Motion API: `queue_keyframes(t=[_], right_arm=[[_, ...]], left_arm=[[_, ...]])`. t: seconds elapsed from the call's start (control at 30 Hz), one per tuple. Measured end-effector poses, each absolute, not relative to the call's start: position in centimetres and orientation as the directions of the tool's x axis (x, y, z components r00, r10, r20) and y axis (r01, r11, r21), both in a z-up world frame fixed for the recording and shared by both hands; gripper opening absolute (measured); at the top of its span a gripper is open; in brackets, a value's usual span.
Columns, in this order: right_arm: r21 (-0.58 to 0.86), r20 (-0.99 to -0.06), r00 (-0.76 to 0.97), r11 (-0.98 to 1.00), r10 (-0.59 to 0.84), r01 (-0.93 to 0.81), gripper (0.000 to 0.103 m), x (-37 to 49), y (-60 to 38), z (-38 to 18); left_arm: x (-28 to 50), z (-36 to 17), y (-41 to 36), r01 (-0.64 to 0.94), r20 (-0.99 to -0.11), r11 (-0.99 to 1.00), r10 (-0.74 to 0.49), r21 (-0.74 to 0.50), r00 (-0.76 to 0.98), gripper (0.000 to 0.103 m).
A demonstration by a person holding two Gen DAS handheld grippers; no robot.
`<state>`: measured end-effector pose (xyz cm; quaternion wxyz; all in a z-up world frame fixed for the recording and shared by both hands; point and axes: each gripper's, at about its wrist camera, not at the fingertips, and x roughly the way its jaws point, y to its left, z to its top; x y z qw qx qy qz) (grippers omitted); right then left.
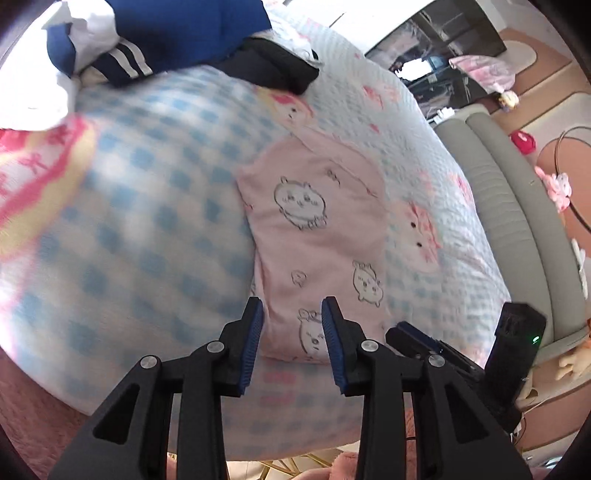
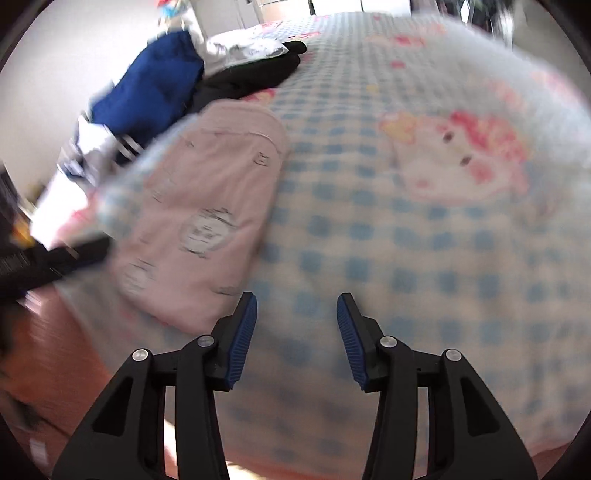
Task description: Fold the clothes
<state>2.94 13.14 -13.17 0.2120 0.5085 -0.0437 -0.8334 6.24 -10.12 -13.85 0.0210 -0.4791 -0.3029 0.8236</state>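
Left tool [image 1: 291, 314]: jaws parted, nothing gripped. Its blue pads [image 1: 251, 343] stand clear on either side of the near end of a folded pink garment [image 1: 317, 236]; whether the tips touch the fabric cannot be told.

Right tool [image 2: 295, 310]: jaws parted wider, empty. It hangs over the bare blue-checked blanket [image 2: 406, 240], with the folded pink garment [image 2: 199, 214] just to its left, apart from the pads [image 2: 242, 332]. This view is blurred.

Pink garment: folded into a long, narrow rectangle, printed with outlined cartoon animals. It lies flat on the blanket [image 1: 147, 221] covering the bed. Its long axis runs from the near bed edge away toward the far end of the bed. In the left wrist view the near short edge sits between the left tool's fingers.

Other clothes: a navy garment with white stripes [image 1: 177, 33] and a black garment [image 1: 273, 66] lie piled at the far part of the bed, well apart from the pink one. The right tool's body [image 1: 517, 343] shows at the right of the left wrist view.
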Motion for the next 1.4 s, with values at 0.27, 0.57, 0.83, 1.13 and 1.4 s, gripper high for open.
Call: queue_keyframes(t=[0.27, 0.57, 0.83, 1.13, 1.4], right_arm=[[0.141, -0.869, -0.393, -0.911, -0.302, 0.389, 0.046, 3.8, 10.5, -13.5], [0.173, -0.861, -0.355, -0.865, -0.365, 0.47, 0.048, 4.8, 9.3, -13.2], [0.154, -0.855, -0.364, -0.85, -0.37, 0.503, 0.048, 5.6, 7.7, -13.2], [0.238, -0.844, -0.349, -0.868, -0.407, 0.436, 0.05, 4.7, 11.0, -12.4], [0.341, -0.793, -0.347, -0.836, -0.501, 0.429, 0.053, 2.2, 10.3, -11.3]], left_arm=[[6.5, -14.3, -10.8, 0.349, -0.801, -0.8, 0.253, -0.488, -0.542, 0.035], [7.4, -14.1, -9.3, 0.265, -0.746, -0.782, 0.344, -0.564, -0.569, 0.036], [7.9, -15.2, -10.6, 0.304, -0.781, -0.785, 0.331, -0.539, -0.53, 0.036], [8.8, -15.9, -12.9, 0.322, -0.711, -0.666, 0.463, -0.673, -0.528, 0.044], [8.1, -17.0, -11.1, 0.299, -0.683, -0.631, 0.543, -0.716, -0.489, 0.046]])
